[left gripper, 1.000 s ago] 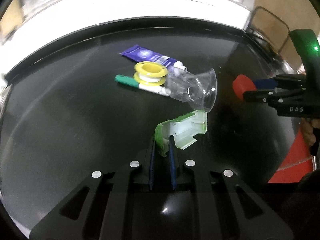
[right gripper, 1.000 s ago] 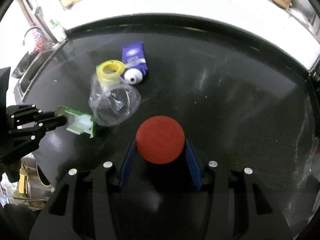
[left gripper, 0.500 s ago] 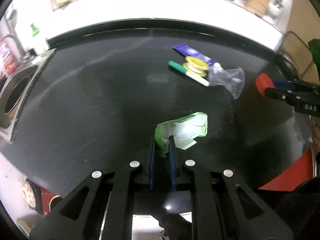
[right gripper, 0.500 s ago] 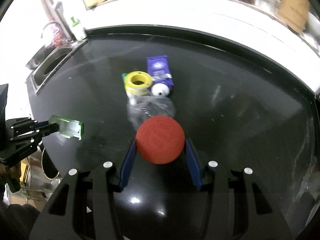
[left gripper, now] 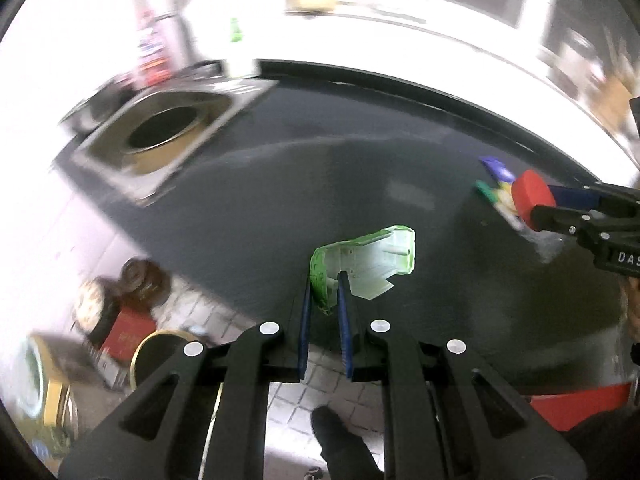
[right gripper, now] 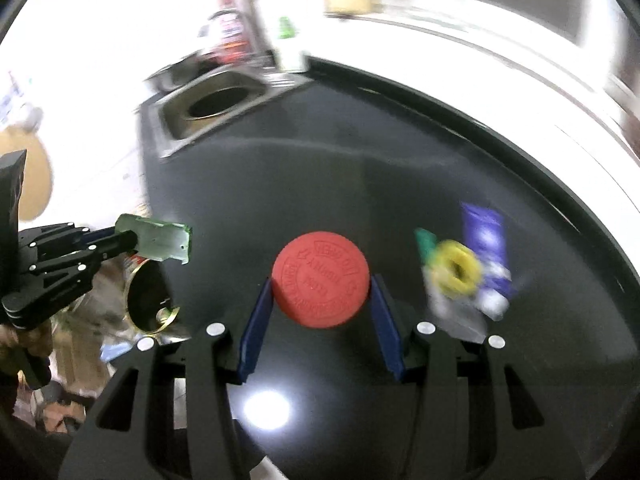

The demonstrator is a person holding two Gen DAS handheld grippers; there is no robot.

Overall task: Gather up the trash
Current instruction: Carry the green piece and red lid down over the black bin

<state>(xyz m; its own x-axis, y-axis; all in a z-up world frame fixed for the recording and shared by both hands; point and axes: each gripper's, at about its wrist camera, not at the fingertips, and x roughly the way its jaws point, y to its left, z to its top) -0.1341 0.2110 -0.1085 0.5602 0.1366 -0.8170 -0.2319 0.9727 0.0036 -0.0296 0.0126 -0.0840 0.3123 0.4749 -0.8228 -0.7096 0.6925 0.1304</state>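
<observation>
Black counter (left gripper: 360, 168): round disposal opening (left gripper: 160, 134) in the upper left of the frame, nothing entering it yet. 2 items are lifted: left gripper (left gripper: 324, 300) fingers clamped on the green plastic casing (left gripper: 368, 260); right gripper (right gripper: 320, 304) fingers clamped on the red cap (right gripper: 320, 278). Judged partway: the yellow roll (right gripper: 454, 272) and purple tube (right gripper: 486, 236) remain uncollected. Only the left view shows a tiled floor with tins.

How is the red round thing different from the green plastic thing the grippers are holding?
The red lid is a solid red disc with raised lettering; the green plastic piece is see-through, pale and blocky with a hollow inside. The lid sits between widely spread fingers of the right gripper; the green piece is pinched at one end by the narrowly set left gripper and sticks out forward. Both are held up above the black table.
</observation>
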